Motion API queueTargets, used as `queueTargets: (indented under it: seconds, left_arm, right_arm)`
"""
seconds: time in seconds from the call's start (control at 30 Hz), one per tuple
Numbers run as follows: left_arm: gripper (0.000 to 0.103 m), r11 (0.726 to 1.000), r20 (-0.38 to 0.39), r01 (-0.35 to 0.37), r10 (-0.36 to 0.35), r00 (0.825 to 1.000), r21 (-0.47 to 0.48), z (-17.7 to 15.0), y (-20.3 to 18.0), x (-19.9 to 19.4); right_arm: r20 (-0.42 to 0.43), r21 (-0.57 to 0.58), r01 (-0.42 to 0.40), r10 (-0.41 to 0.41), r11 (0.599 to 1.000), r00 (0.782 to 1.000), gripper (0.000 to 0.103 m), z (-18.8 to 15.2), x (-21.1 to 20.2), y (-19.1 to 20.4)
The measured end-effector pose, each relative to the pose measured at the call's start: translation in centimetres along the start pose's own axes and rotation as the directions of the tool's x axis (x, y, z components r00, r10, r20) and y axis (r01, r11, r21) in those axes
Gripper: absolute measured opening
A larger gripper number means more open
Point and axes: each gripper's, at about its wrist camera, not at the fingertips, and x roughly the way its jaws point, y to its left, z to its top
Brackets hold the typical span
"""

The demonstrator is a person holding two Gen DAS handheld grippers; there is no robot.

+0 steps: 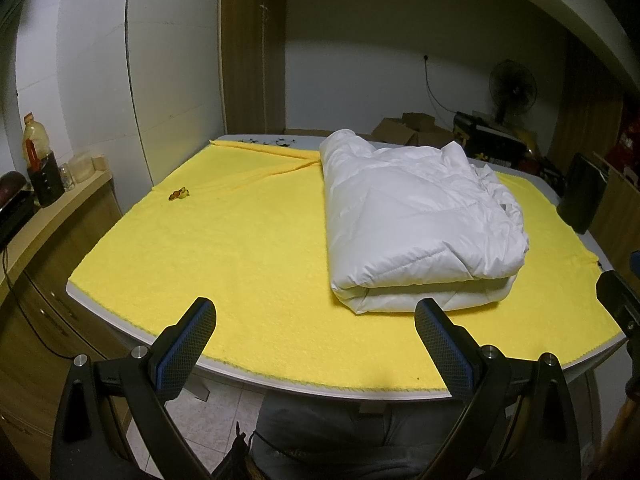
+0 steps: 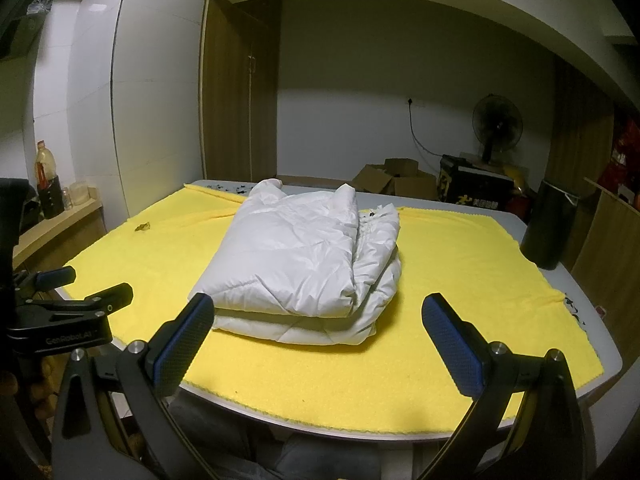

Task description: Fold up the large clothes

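A white padded garment (image 1: 416, 224) lies folded into a thick stack on the yellow cloth (image 1: 224, 248) that covers the table. The right wrist view has the same folded garment (image 2: 304, 260) near the middle of the yellow cloth (image 2: 460, 264). My left gripper (image 1: 316, 320) hangs open over the table's near edge, left of the garment's near corner, holding nothing. My right gripper (image 2: 316, 316) is open too, just in front of the stack and apart from it. The left gripper (image 2: 86, 286) also shows at the left edge of the right wrist view.
A small dark scrap (image 1: 179, 194) lies on the cloth at the far left. A black cylinder (image 2: 548, 224) stands at the table's right edge. A wooden counter (image 1: 52, 216) with a bottle and jars runs along the left. Cardboard boxes (image 2: 396, 180) and a fan (image 2: 497, 124) sit behind.
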Motion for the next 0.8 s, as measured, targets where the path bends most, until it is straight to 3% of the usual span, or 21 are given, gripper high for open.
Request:
queueTargets:
  seconds: [0.8]
  left_arm:
    - [0.1, 0.999, 0.004, 0.033, -0.033, 0.999, 0.004, 0.26, 0.13, -0.02]
  right_arm:
    - [-0.012, -0.009, -0.004, 0.004, 1.0, 1.0, 0.103, -0.31, 0.08, 0.18]
